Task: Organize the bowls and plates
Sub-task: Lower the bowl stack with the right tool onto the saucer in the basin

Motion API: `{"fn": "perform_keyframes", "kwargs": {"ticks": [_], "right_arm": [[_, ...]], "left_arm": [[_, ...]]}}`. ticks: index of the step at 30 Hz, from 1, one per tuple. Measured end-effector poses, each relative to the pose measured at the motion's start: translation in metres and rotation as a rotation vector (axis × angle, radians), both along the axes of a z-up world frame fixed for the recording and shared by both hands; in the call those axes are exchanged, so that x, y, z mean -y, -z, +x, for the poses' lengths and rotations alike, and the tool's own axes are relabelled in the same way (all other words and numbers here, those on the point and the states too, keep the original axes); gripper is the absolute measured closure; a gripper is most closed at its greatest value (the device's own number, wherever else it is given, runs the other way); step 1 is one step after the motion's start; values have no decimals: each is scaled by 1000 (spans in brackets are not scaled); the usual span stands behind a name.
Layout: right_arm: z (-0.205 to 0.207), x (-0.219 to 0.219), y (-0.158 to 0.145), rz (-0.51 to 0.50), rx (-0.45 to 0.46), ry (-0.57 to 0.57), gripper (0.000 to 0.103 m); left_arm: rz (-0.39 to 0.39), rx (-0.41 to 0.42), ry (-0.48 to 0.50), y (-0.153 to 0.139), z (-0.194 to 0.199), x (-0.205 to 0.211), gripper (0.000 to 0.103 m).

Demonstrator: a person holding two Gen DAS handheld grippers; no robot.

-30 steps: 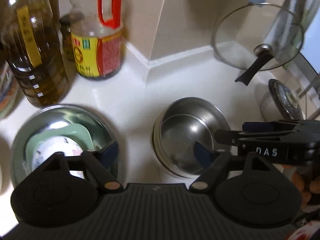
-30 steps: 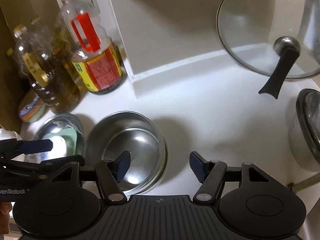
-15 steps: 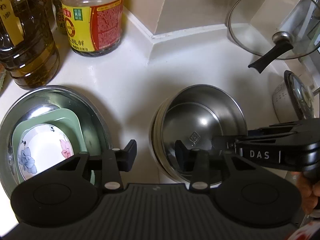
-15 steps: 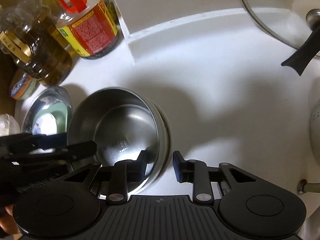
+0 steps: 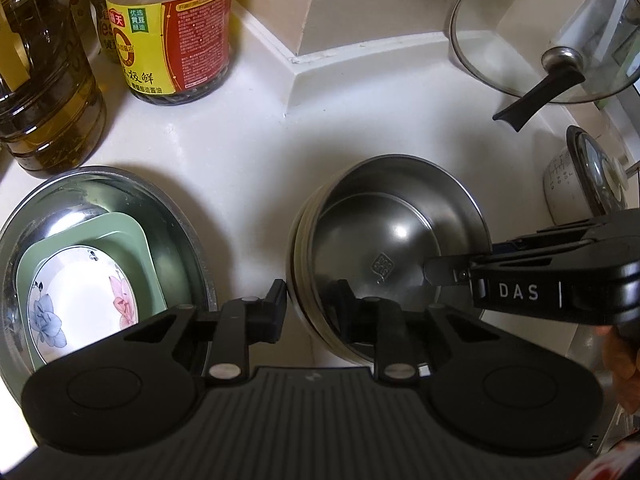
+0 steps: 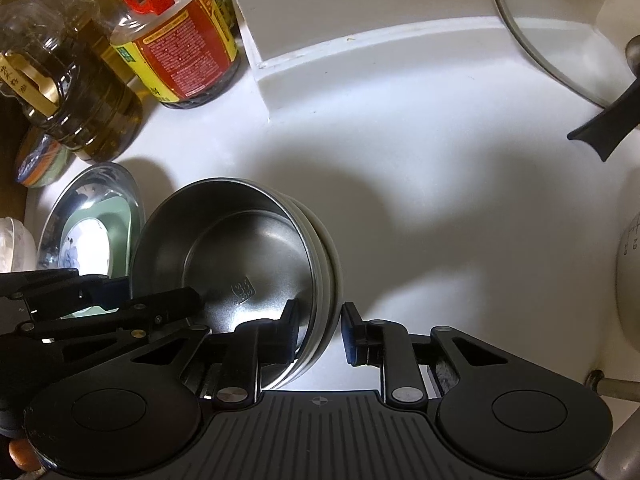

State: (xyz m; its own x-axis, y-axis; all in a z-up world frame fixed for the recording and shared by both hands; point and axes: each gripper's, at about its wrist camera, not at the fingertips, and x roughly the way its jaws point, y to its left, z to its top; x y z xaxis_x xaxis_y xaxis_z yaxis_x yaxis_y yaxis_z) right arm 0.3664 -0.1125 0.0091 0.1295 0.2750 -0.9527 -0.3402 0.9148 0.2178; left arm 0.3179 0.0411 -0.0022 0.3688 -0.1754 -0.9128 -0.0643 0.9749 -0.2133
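A stack of steel bowls [image 5: 390, 240] sits on the white counter; it also shows in the right wrist view [image 6: 248, 256]. My left gripper [image 5: 310, 306] straddles the stack's left rim, one finger inside and one outside, with a gap still showing. My right gripper [image 6: 320, 330] straddles the right rim the same way, and it appears in the left wrist view [image 5: 520, 276]. To the left, a large steel basin [image 5: 176, 216] holds a green square dish [image 5: 132, 248] with a floral white plate [image 5: 80, 300] in it.
Oil bottle [image 5: 44, 92] and soy sauce jug [image 5: 176, 36] stand at the back left. A glass pot lid [image 5: 540, 40] leans at the back right. A white rice cooker pot [image 5: 576, 184] is at the right. A wall corner [image 5: 296, 60] juts in behind.
Both grippers moved down and forward onto the steel bowl stack and narrowed from wide open until their fingers straddle opposite rims.
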Motion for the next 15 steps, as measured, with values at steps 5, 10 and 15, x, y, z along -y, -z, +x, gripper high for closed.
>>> {"fn": "perform_keyframes", "kwargs": {"ticks": [5,10,15], "right_arm": [[2,-3,1,3,-1,3,82],[1,-8,-1,-1,9,-13,82],[2,-13,-3,2,9,-20,83]], "left_arm": [[-11,-7,-6,0,0,-3,80],[-2,-9,-17,-1,-1,-7,80],[5,-5,-30,-5,-2,-13,80]]}}
